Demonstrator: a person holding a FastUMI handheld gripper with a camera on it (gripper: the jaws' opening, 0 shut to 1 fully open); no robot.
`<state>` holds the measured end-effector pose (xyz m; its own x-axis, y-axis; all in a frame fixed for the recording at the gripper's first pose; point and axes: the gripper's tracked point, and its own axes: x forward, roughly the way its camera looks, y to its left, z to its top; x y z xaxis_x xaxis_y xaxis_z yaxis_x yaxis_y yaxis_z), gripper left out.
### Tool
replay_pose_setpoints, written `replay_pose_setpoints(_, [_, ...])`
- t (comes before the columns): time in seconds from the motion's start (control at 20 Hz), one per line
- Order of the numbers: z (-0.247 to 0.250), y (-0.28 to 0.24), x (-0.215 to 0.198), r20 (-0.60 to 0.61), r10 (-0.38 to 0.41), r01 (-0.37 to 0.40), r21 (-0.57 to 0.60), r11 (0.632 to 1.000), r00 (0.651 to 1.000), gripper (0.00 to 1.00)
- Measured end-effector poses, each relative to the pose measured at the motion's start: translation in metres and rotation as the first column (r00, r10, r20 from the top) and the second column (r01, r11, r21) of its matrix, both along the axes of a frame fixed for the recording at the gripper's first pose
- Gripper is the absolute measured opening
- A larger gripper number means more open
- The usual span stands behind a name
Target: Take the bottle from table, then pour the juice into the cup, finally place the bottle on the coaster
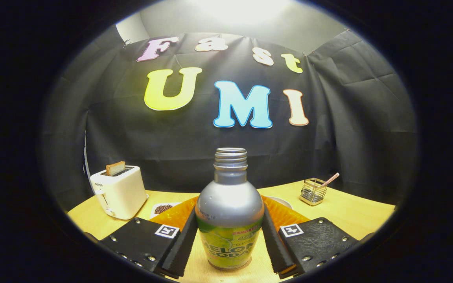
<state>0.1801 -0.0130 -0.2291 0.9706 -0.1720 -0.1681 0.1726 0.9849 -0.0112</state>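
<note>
camera riding on the gripper [229,239], low over the table [348,212], facing the booth wall, bottle [229,208] right up close

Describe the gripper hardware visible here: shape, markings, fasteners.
The gripper has two flat, wedge-shaped finger plates studded with small round metal screws. Each plate carries a square black-and-white fiducial tag near its inner edge. The fingers' inner faces are long pads with a fine ribbed texture.
</note>
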Motion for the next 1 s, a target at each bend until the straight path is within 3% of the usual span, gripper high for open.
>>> replay_pose_setpoints(0.4, [-0.046, -0.002, 0.021, -0.032, 0.037, -0.035, 0.039, 0.999, 0.999, 0.79])
replay_pose_setpoints(1.0, [-0.07, 0.0, 0.029, -0.032, 0.052, -0.052, -0.002, 0.999, 0.998, 0.79])
